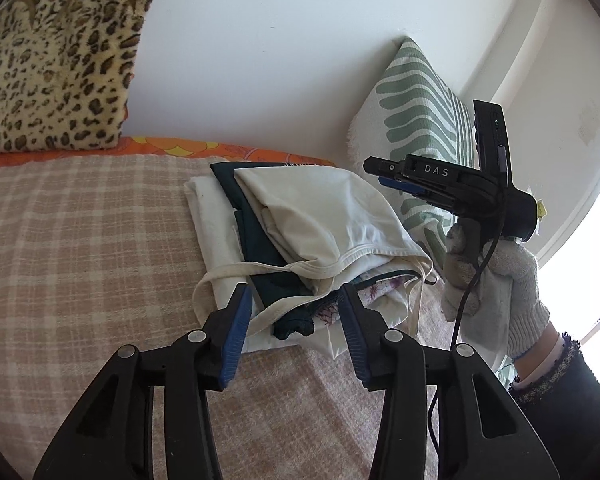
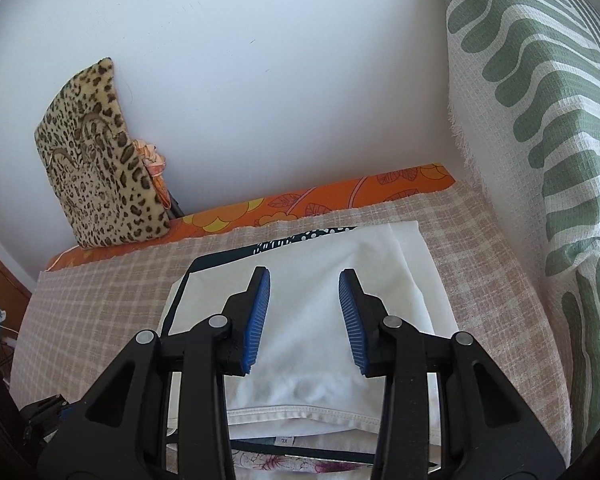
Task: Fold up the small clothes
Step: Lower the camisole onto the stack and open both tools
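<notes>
- Clothes stack [image 1: 300, 236]: lying on the checked blanket [image 1: 80, 248], toward its far edge near the green-patterned cushion [image 1: 424, 120].
- Left gripper [image 1: 296, 320]: hovering at the stack's near edge, jaws apart, gripping nothing.
- Right gripper [image 2: 304, 320]: hanging over the white top garment [image 2: 312, 280], jaws apart.

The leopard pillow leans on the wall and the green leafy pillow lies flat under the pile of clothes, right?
Not quite. The green leafy pillow stands up beside the pile of clothes, not under it, as the right wrist view shows. The leopard pillow does lean on the wall.
</notes>
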The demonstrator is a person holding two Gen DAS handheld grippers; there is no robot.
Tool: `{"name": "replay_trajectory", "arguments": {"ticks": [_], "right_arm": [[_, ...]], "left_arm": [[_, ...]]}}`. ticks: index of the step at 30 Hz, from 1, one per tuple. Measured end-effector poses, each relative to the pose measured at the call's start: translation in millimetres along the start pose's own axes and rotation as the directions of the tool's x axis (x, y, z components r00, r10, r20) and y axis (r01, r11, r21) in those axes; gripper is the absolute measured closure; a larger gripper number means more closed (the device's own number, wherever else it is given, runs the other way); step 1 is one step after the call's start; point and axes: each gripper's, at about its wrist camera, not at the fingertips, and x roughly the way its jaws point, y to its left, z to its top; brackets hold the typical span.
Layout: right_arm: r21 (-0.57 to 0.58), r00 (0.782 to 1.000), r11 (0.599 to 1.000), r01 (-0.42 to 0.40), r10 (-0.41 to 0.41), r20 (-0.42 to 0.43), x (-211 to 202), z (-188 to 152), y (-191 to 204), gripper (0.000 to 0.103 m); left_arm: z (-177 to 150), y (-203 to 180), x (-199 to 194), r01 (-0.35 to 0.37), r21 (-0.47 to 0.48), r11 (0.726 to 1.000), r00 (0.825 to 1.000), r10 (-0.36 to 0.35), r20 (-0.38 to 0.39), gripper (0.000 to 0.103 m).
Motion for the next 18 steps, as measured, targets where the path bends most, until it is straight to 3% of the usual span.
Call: {"name": "replay_trajectory", "arguments": {"ticks": [9, 18], "right_arm": [[-0.037, 0.997, 0.997, -0.070, 0.069, -0.037, 8, -36, 41, 0.065], [-0.239, 0.993, 0.971, 0.009, -0.037, -0.111, 25, -82, 94, 0.065]], "left_arm": [[-11, 14, -54, -0.010, 0.017, 1.000, 1.000, 0.010, 0.009, 0.058], [-18, 38, -97, -0.058, 0.007, 0.998, 0.998, 0.058, 0.030, 0.058]]}}
